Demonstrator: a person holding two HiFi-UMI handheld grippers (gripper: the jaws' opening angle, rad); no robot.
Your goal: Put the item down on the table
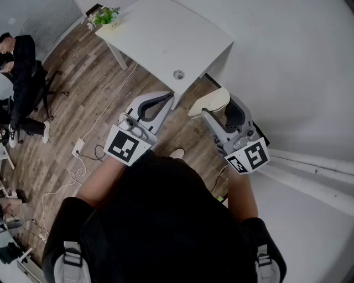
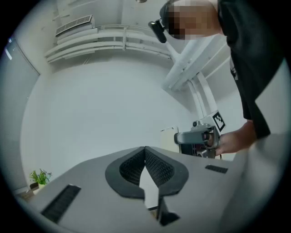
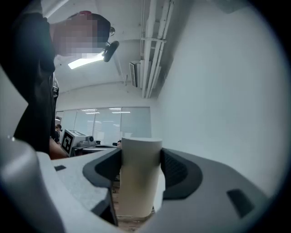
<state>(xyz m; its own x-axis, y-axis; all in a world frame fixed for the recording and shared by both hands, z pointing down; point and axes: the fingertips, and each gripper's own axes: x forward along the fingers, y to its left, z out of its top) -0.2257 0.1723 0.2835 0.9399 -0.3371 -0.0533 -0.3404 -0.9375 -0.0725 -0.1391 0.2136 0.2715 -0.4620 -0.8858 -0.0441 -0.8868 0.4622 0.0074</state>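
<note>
The right hand-held gripper holds the item, a pale cylinder like a tall cup. Its jaws stand wide because the item is wide, and a dark pad presses on each side at mid-height. The item's top rises above the jaws and its base hangs below them. The left hand-held gripper is empty, its jaw tips meeting.

The white surface lies ahead of the right hand-held gripper and off to its left, well apart. Under the item there is only wooden floor, so the put-down has not begun.

To do it well, I judge the carry should go forward and leftward until the base is fully over the surface, past its near edge. It should also stay clear of the small round fitting near that edge. The potted plant at the far corner is no concern.

Keep the cylinder upright and lower it until the base sits flat before easing the jaws apart. A tall, narrow thing released early or tilted would likely tip. Then draw straight back along the jaws, so neither pad drags the side.
</note>
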